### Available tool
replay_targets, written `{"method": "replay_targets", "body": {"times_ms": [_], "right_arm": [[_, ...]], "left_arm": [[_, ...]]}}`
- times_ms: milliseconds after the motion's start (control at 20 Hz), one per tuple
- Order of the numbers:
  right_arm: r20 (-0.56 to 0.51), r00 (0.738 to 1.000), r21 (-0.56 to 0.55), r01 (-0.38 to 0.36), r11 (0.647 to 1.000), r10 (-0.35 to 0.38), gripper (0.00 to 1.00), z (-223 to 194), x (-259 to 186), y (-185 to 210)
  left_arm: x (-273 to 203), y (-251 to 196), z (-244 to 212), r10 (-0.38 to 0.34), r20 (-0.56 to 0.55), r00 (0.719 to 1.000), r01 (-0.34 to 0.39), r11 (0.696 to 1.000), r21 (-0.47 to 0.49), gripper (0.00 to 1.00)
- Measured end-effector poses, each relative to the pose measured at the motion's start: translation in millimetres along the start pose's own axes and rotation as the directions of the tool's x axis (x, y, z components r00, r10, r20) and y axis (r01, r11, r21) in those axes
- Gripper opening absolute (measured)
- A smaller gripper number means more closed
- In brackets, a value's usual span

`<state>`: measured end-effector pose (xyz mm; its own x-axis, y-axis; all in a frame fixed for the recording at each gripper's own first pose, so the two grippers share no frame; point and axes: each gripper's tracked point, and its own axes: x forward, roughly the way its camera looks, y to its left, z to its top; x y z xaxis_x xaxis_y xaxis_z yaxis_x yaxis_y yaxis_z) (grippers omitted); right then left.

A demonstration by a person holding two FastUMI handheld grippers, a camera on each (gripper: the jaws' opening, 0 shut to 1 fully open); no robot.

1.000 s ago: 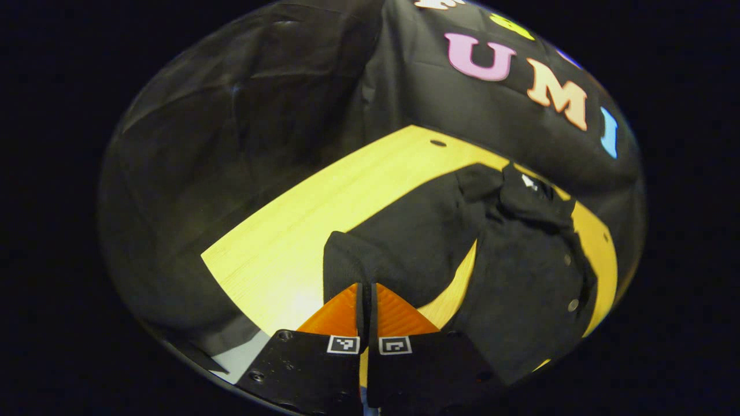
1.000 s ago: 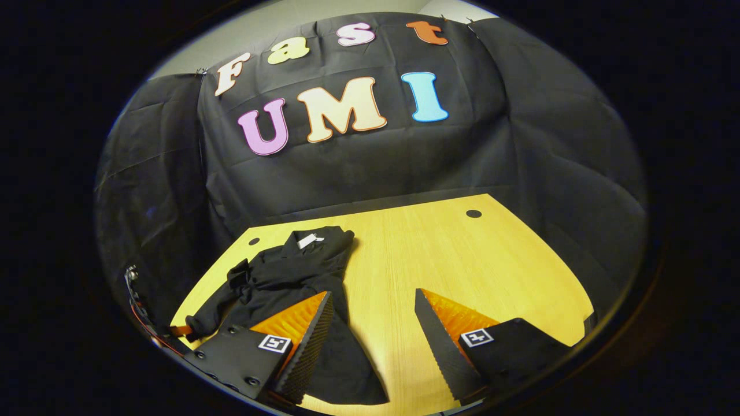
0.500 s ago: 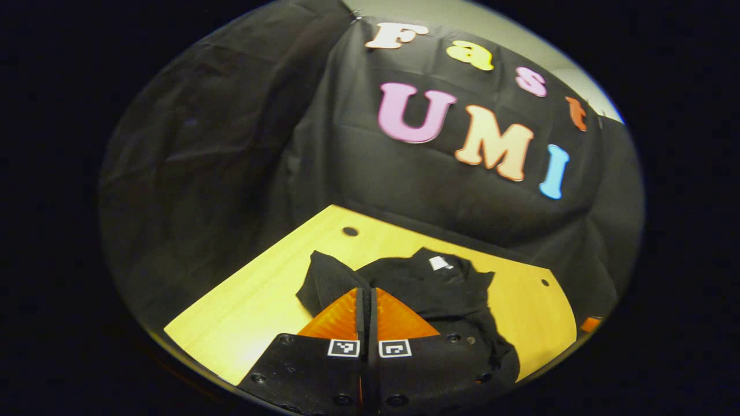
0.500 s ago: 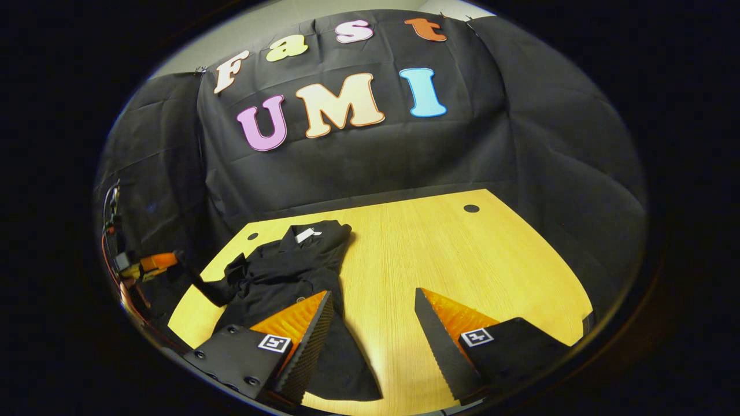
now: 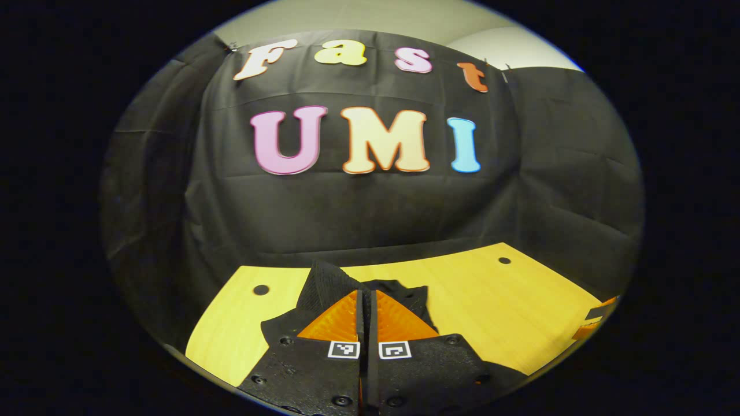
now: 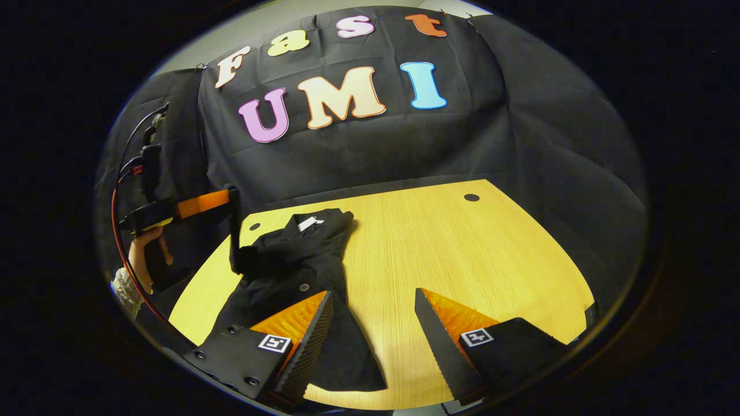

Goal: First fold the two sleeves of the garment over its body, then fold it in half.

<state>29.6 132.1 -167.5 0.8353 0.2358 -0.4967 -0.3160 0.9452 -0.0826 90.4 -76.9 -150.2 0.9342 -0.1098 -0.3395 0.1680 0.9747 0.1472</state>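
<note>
1. Left gripper view: the left gripper, at lower centre, has its orange fingers pressed together on a black sleeve; the garment lies behind them on the wooden table.
2. Right gripper view: the right gripper, at lower centre, is spread wide with nothing between its fingers, over the table.
3. The same view shows the garment at lower left, its sleeve lifted by the left gripper in a hand at left.
</note>
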Motion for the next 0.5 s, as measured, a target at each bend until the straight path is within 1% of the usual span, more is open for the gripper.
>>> {"method": "replay_targets", "body": {"times_ms": [100,250,500], "right_arm": [[-0.007,1.000,0.009,0.007,1.000,-0.006,0.91,-3,-1,-3],[-0.016,1.000,0.025,0.014,1.000,-0.013,0.91,-7,-4,-6],[-0.036,0.999,0.068,0.016,0.998,-0.013,0.91,-14,-6,-6]], "left_arm": [[17,-27,-5,-0.059,-0.018,0.998,0.059,0.998,0.016,0.00],[32,-55,-17,-0.109,-0.058,0.992,0.111,0.993,0.029,0.00],[54,-86,-42,-0.156,-0.123,0.980,0.161,0.987,0.028,0.00]]}}
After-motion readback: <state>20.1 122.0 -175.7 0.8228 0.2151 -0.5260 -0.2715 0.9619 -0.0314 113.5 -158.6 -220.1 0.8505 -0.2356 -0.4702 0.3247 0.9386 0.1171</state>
